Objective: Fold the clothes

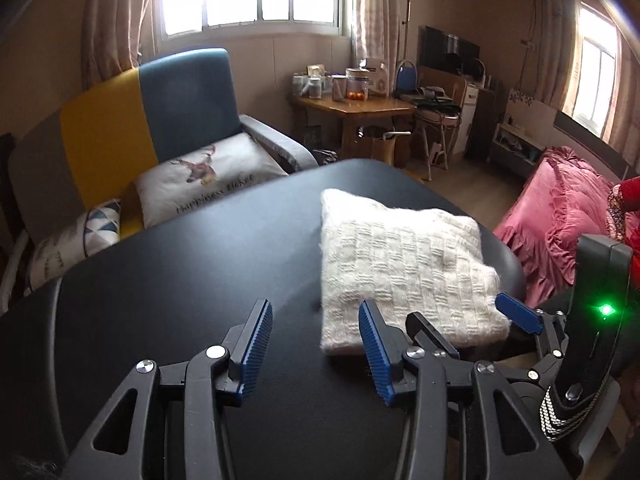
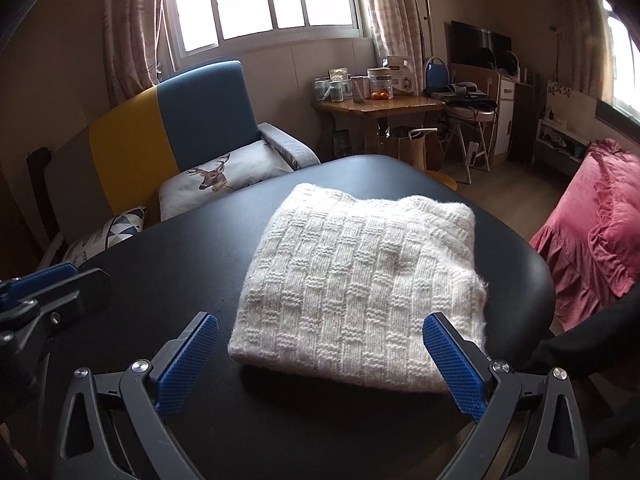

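**Both tongs spread wide over a folded knit**

Left tongs [image 1: 316, 344], black-armed with ribbed blue pads, are hovering at the bottom centre of the left wrist view, jaws standing well apart and holding nothing. Their right-hand pad is sitting over the near left corner of the cream basket-weave knitted garment [image 1: 404, 268], though whether it is touching the wool I cannot tell. The garment is lying as a compact rectangle at centre right, on the round black table [image 1: 180, 280]. The other tool is poking in at the lower right edge.

In the right wrist view, the right tongs [image 2: 320, 364] are filling the bottom of the frame, jaws spread wider than the garment's near edge and gripping nothing; the garment [image 2: 360, 272] is lying between and beyond the pads, already folded into a thick, squarish bundle at frame centre, near the table's [image 2: 192, 248] right rim.

Judging risk: the fuzzy wool may be snagging on a ribbed pad, so any careless sweep could be dragging a layer open or nudging the bundle toward the rim.
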Tool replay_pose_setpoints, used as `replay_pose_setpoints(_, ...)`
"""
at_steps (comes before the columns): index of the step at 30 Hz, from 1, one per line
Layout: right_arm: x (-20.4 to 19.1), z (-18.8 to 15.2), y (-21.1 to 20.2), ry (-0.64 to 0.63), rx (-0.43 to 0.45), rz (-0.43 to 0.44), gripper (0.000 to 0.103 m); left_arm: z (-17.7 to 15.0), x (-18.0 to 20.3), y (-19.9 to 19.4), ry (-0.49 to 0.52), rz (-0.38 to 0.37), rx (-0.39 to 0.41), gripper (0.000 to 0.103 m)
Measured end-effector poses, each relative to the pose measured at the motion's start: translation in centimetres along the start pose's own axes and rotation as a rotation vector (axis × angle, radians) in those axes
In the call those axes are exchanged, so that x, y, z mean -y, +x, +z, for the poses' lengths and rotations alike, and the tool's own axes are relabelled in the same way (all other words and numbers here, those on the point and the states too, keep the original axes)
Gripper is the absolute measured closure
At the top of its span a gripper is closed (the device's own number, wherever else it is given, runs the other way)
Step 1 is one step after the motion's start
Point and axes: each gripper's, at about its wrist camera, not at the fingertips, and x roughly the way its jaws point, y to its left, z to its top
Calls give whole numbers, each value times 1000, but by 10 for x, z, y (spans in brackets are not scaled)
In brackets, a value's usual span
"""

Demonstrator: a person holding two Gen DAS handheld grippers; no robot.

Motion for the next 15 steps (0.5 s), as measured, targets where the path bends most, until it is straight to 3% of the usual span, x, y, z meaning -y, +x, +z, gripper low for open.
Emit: replay_pose_setpoints(15,15,-2,4,48,-17,-5,0,2,3,-4,22,-9,36,60)
